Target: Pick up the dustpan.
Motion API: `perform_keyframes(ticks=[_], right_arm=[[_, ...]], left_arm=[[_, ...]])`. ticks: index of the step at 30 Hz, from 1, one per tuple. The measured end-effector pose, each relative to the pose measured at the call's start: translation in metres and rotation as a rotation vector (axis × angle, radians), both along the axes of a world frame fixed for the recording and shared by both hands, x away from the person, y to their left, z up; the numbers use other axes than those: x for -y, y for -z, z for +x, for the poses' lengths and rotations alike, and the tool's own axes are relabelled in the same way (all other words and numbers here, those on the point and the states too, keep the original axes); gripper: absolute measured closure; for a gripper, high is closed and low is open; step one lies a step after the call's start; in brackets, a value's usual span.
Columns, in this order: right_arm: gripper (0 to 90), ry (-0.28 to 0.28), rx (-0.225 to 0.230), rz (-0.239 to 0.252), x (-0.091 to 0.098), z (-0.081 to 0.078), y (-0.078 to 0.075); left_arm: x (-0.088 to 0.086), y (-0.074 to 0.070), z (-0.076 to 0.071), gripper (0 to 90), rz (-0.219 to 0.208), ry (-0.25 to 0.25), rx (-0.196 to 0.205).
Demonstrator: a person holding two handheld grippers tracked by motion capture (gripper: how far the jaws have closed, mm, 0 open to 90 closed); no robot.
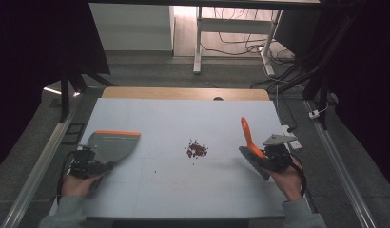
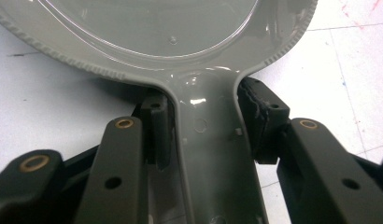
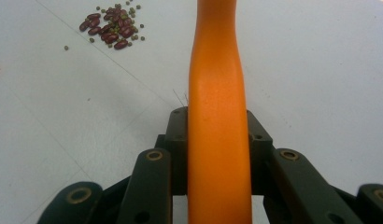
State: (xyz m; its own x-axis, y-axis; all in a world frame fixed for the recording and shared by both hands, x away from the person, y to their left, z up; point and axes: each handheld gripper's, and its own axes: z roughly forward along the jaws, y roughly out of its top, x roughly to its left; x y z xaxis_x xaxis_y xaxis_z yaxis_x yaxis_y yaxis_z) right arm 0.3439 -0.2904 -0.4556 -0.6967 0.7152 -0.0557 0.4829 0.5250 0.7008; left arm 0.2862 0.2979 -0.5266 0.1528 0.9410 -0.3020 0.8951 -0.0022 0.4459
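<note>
Beans, dark red mixed with small green ones, lie in a little pile near the middle of the pale grey table, well apart from both tools. The left gripper, at the table's near left corner, pinches the handle of a grey plastic dustpan with an orange front lip. In the left gripper view the pan's handle runs between the two black jaws, whose ribbed pads press against its sides, and the dustpan's wide bowl rests flat on the table beyond. The right gripper, at the near right of the table, is clamped on the orange-handled hand brush. Its dark bristles touch the table below the hand, and the handle tilts up and away. In the right gripper view the orange handle fills the gap between the jaws, with the bean pile off to the upper left.
</note>
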Motion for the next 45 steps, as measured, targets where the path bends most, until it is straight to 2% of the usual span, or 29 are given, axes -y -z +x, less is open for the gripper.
perform_keyframes(ticks=[13,24,34,39,45], right_arm=[[70.2,-0.001,0.002,-0.002,0.000,0.000,0.000],[70.1,0.007,0.008,0.013,0.002,-0.001,-0.002],[70.2,-0.001,0.004,0.003,-0.002,-0.001,0.001],[70.2,0.008,0.007,0.012,0.000,-0.001,0.000],[70.2,0.007,0.014,0.015,0.001,-0.002,0.000]], left_arm=[[-0.007,-0.002,-0.002,61.6,-0.001,-0.010,0.023],[-0.016,-0.005,-0.004,61.7,0.012,-0.007,0.066],[-0.019,-0.012,-0.006,61.7,-0.014,0.027,0.143],[-0.018,-0.017,-0.007,61.7,-0.035,0.074,0.189],[-0.017,-0.023,-0.007,61.7,-0.045,0.101,0.250]])
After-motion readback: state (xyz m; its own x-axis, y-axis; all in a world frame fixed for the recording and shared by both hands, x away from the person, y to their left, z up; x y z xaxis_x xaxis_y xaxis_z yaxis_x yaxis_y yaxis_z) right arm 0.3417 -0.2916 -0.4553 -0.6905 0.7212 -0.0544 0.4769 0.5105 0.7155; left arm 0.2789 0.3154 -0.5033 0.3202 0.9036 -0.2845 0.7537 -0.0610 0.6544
